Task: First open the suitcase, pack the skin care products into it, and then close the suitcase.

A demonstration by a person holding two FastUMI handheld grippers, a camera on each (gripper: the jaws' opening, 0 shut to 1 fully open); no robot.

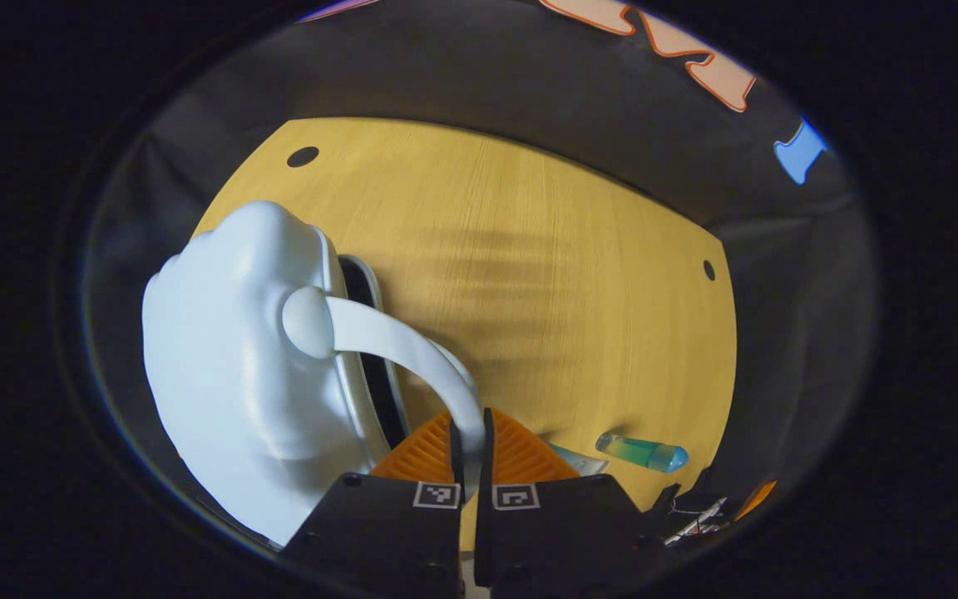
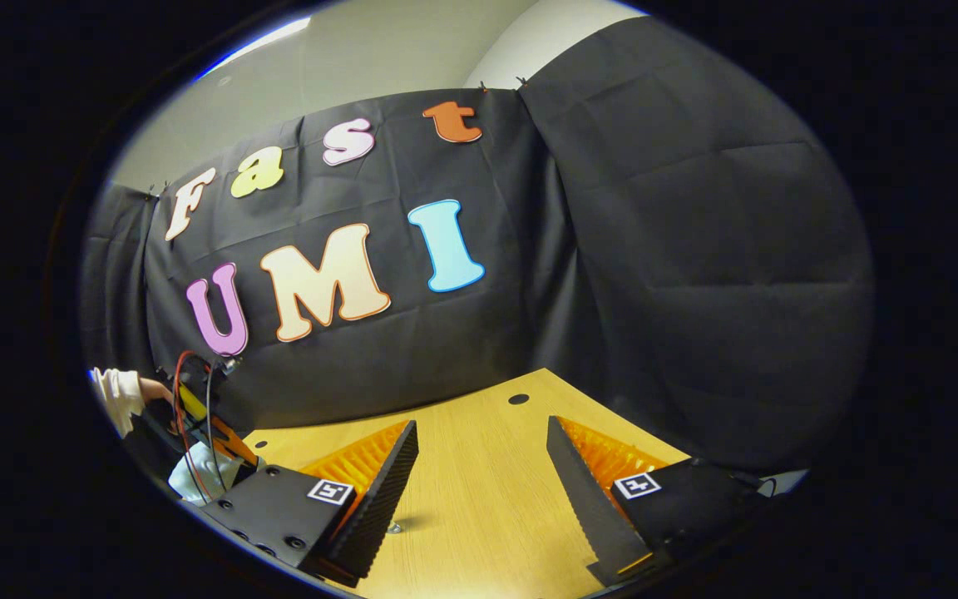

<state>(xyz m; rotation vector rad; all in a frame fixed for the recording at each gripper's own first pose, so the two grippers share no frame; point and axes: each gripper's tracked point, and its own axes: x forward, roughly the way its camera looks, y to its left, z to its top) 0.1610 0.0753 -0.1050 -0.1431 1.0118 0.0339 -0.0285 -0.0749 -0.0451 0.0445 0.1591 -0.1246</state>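
While left gripper [image 1: 471, 437] clamps suitcase handle [image 1: 412, 349], white suitcase [image 1: 238, 366] stands slightly ajar on wooden table [image 1: 562, 274]; tube [image 1: 644, 452], probably skincare, nearby. Right gripper [image 2: 483, 466] open above table.

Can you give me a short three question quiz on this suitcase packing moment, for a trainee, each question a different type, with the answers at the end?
1. True or false: the left gripper is shut on the white handle of the suitcase.
2. In the right gripper view, how does the right gripper stand? A: shut on a bottle. B: open over the wooden table, holding nothing. C: shut on the suitcase.
3. Fill in: in the left gripper view, the bottle lies on the ____, apart from the suitcase.

Key: 1 true. 2 B. 3 table.
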